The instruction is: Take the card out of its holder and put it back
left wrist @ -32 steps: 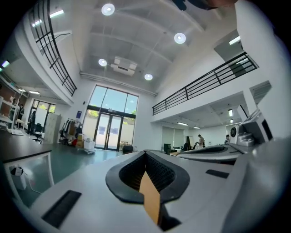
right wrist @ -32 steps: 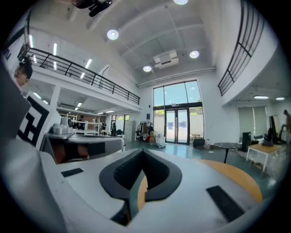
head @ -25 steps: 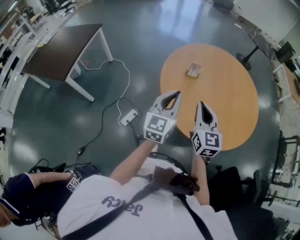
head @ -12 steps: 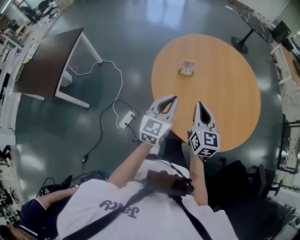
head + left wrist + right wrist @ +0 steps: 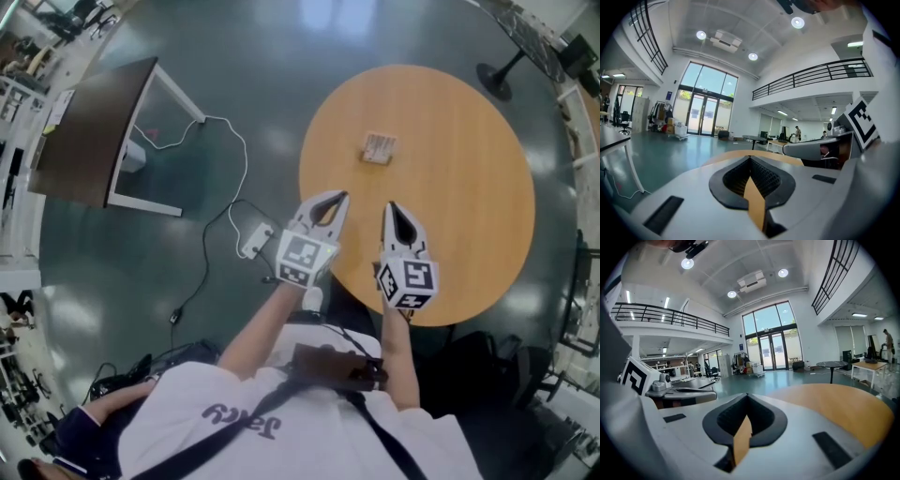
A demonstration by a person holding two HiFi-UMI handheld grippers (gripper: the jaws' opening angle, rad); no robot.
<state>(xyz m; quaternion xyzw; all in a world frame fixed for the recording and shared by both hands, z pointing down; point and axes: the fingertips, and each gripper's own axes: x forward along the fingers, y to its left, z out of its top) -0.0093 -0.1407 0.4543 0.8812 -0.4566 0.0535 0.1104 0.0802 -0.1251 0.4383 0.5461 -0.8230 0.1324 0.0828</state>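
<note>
Up-frame on the round table (image 5: 469, 187), the card holder (image 5: 379, 147) lay above and between the left gripper (image 5: 341, 196) and right gripper (image 5: 389, 205), both closed, empty, well apart from it.

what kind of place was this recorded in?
Probably an open-plan office or lab atrium: a railed mezzanine, tall glass entrance doors, and a round wooden table with a dark desk nearby.

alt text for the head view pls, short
A person holds the left gripper and right gripper, both shut and empty, at the near edge of a round wooden table. A small card holder lies farther across it, untouched.
</note>
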